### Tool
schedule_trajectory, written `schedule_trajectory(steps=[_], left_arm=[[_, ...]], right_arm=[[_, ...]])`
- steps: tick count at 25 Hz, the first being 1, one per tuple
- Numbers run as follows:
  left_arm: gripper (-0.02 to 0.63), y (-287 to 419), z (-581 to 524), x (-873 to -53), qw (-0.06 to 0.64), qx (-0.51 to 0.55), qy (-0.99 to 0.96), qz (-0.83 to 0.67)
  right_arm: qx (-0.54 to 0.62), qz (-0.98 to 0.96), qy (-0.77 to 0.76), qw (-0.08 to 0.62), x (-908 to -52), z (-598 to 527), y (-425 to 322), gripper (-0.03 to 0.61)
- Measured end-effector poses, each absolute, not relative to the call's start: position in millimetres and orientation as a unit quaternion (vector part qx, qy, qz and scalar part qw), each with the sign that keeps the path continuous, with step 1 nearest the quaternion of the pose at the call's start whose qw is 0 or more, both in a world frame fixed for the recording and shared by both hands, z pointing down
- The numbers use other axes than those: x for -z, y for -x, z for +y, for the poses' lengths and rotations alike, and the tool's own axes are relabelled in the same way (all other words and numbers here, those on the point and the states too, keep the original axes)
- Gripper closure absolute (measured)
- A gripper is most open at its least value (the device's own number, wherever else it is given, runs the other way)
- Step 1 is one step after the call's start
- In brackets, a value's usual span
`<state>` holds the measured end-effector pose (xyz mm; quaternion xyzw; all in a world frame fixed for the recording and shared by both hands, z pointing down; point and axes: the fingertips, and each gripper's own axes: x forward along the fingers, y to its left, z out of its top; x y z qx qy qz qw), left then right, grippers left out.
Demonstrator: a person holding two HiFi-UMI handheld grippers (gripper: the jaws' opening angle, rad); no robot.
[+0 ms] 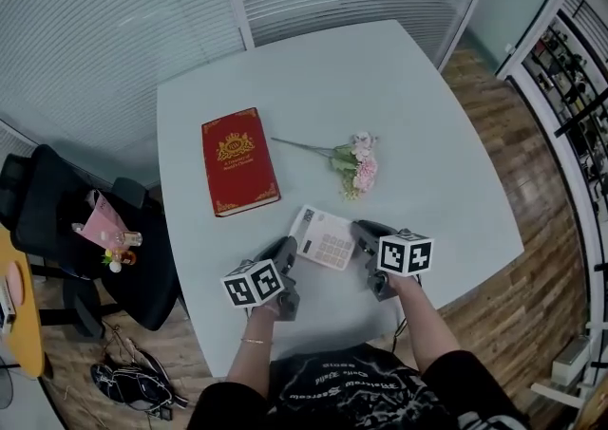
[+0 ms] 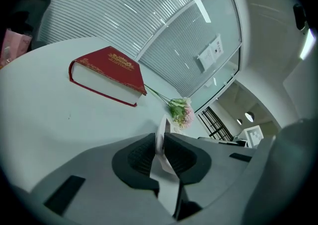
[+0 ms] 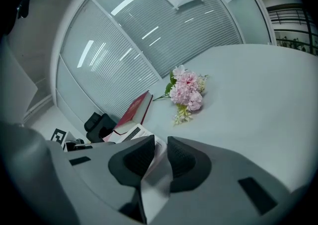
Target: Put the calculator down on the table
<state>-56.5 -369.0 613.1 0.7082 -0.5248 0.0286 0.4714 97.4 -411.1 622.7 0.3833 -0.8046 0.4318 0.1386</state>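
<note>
A white calculator (image 1: 323, 236) with pale orange keys hangs low over the light grey table (image 1: 427, 143), near its front edge, gripped from both sides. My left gripper (image 1: 293, 250) is shut on its left edge. In the left gripper view that edge shows as a thin white strip (image 2: 160, 137) pinched between the dark pads (image 2: 144, 157). My right gripper (image 1: 359, 232) is shut on the right side. In the right gripper view the calculator (image 3: 131, 132) runs off to the left from between the pads (image 3: 185, 158). Whether its underside touches the table I cannot tell.
A red book (image 1: 238, 160) lies flat beyond the calculator on the left, and a sprig of pink flowers (image 1: 353, 164) on the right. A black chair (image 1: 52, 219) holding a pink bag (image 1: 103, 224) stands off the table's left edge. Glass walls with blinds close the far side.
</note>
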Motion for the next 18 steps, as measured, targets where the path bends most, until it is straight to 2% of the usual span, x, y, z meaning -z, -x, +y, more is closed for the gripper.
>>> schedule_trajectory(steps=[18], left_arm=[[0.541, 67.4, -388.2, -632.6, 0.456, -0.048, -0.693, -0.556]], right_arm=[[-0.399, -0.813, -0.359, 0.226, -650.9, -429.4, -83.6, 0.486]])
